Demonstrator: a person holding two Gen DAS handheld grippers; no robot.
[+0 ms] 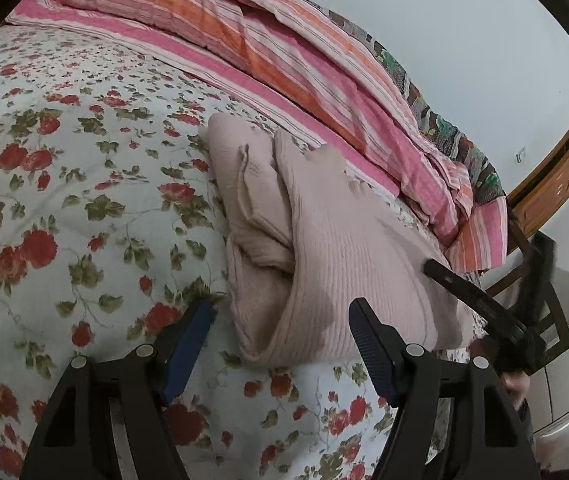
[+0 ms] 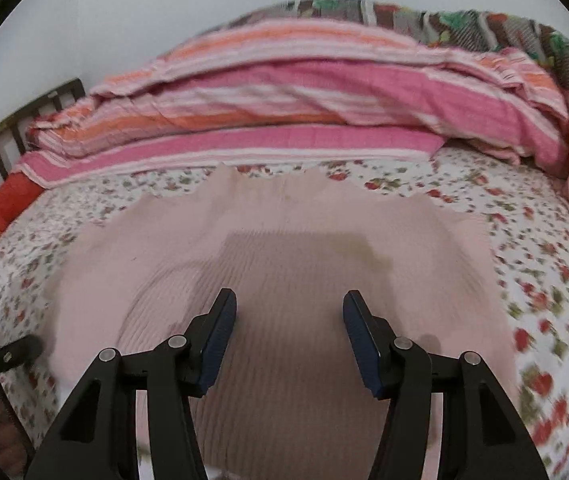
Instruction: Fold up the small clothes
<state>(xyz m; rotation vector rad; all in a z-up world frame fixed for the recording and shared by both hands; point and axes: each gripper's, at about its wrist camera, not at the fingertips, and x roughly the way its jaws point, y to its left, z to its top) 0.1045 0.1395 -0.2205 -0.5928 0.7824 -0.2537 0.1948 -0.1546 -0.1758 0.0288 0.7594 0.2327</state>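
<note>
Both grippers have their fingers spread apart and hold nothing: the left gripper (image 1: pixel 282 326) sits low at the near edge of the pink sweater (image 1: pixel 324 240), while the right gripper (image 2: pixel 289 328) hangs over the garment's broad ribbed panel, seemingly so each can take an edge for the next fold. Lying on the flowered bedspread (image 1: pixel 64 180) in front of the striped quilt (image 1: pixel 284 56), the sweater looks already doubled. Only the left view shows its stacked layers and side opening; the blurred right view shows just a flat top.
</note>
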